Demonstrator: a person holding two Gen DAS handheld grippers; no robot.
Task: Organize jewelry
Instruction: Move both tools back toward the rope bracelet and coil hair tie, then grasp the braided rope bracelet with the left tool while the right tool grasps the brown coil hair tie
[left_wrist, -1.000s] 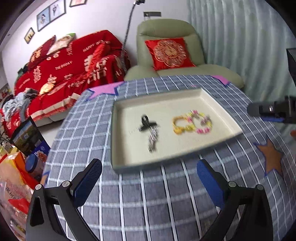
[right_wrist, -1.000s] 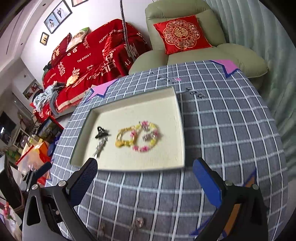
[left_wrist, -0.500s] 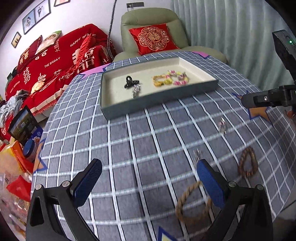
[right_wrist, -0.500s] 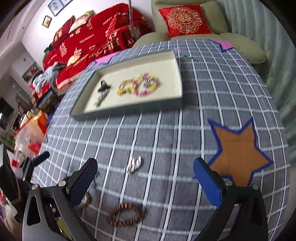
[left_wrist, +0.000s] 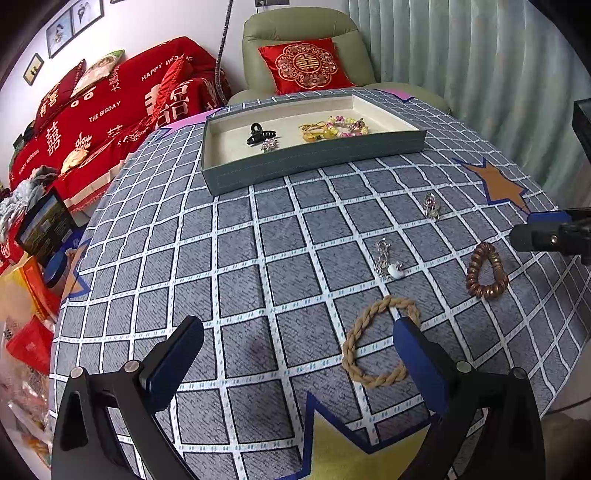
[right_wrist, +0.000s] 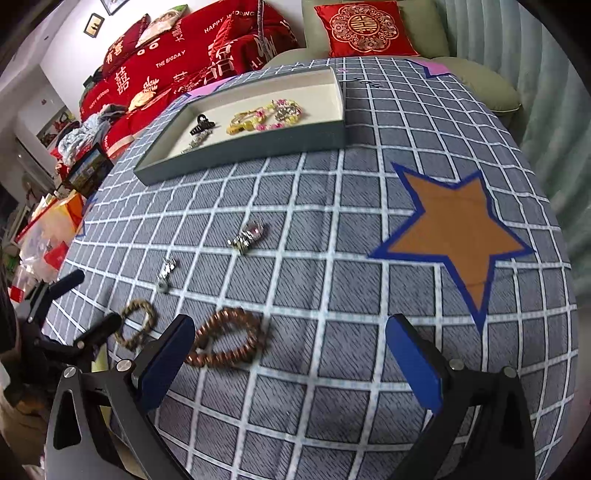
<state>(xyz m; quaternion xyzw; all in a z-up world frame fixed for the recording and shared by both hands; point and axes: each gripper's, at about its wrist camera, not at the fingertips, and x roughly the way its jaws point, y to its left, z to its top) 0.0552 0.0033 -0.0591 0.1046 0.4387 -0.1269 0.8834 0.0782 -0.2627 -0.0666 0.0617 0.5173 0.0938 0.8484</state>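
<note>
I am holding both claws over the table (left_wrist: 236, 258), each with jaws spread wide and nothing between them: the left gripper (left_wrist: 295, 354) is hovering by the rope ring (left_wrist: 380, 341), whose right side lies behind its right finger, and the right gripper (right_wrist: 288, 354) is hovering near the bead bracelet (right_wrist: 227, 341), just beside its left finger. By my reckoning I am sitting about halfway through the sorting. Lying in the tray (left_wrist: 314, 158) at the far side are a black clip (left_wrist: 260, 133), a small sparkly piece (left_wrist: 269, 145), a yellow bracelet (left_wrist: 314, 133) and a pink-and-yellow bracelet (left_wrist: 349, 124). Waiting on the cloth, well apart from the tray, are four items: the rope ring, the bead bracelet, a silver piece (left_wrist: 388, 258) with a white part, and a crystal piece (left_wrist: 431, 206). Legible writing is showing on the red sofa cover (left_wrist: 110, 110): "THE BIGDAY" and "HAPPY WED…", plus large Chinese characters.
</note>
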